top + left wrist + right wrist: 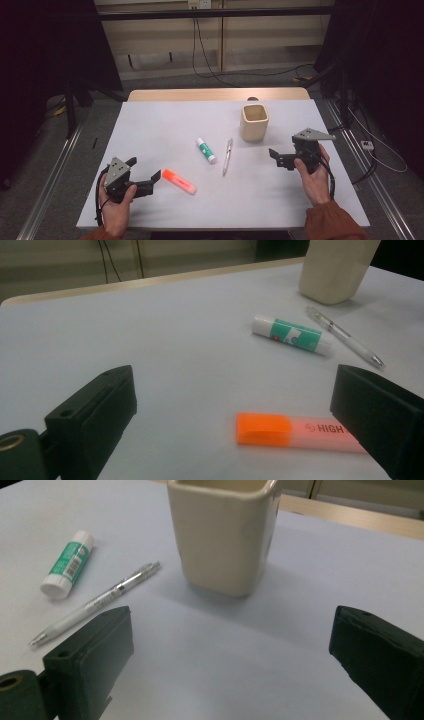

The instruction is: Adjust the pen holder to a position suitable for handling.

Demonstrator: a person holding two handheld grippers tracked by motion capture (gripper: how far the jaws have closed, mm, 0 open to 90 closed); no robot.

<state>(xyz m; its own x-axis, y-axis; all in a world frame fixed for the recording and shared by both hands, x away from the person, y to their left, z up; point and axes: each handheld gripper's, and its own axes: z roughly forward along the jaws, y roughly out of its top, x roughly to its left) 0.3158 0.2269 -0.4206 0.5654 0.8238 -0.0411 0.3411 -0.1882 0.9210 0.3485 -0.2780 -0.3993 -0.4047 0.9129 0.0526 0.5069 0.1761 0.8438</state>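
Between my left gripper's (148, 170) wide-spread jaws lies the orange highlighter (295, 431), just ahead, long axis crosswise; my right gripper (274, 156), also wide, faces the cream cup (254, 121) well beyond that highlighter

The high view looks forward and down from above my side of the worktop (165, 130), far enough back to take in all four edges. The camera on my left gripper (142, 181) sits low near the worktop's near left corner, facing across toward the far right and close over the orange highlighter (295, 431). The camera on my right gripper (277, 157) sits low near the right edge, close to the cream cup (225, 535). Both gripper views share the glue stick (292, 334), the pen (95, 602) and that cup.
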